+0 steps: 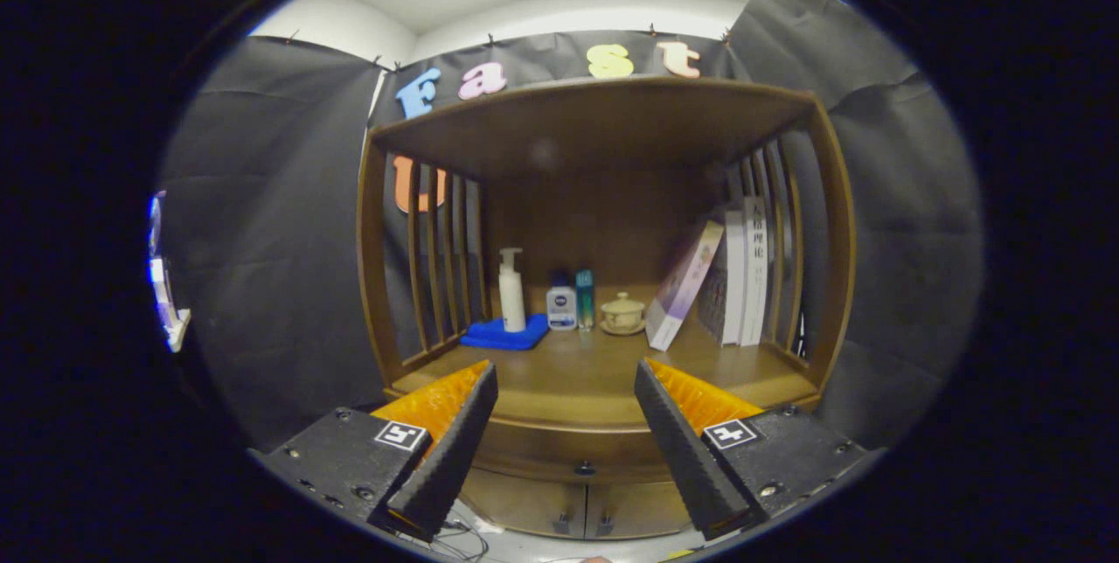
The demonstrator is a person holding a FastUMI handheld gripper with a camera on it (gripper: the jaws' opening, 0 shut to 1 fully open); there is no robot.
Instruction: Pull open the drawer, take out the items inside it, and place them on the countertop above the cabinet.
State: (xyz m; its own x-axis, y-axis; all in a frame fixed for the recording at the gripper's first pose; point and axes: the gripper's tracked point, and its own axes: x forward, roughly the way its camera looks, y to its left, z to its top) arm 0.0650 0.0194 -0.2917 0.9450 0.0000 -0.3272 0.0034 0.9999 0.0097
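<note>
A brown wooden cabinet stands ahead of me with its countertop [577, 384] under a slatted shelf frame. Below the countertop's front edge runs the drawer [533, 449], closed, with a small dark knob [583, 467] at its middle. What lies inside is hidden. My gripper [566, 375] is open, its two fingers wide apart with nothing between them. It hovers in front of the cabinet, some way short of the drawer front, and the knob shows in the gap between the fingers.
At the back of the countertop stand a white pump bottle [510, 292] on a blue cloth [504, 334], two small bottles [561, 308], a lidded cup on a saucer [622, 314] and leaning books [730, 279]. Two lower doors with handles [581, 524] sit under the drawer.
</note>
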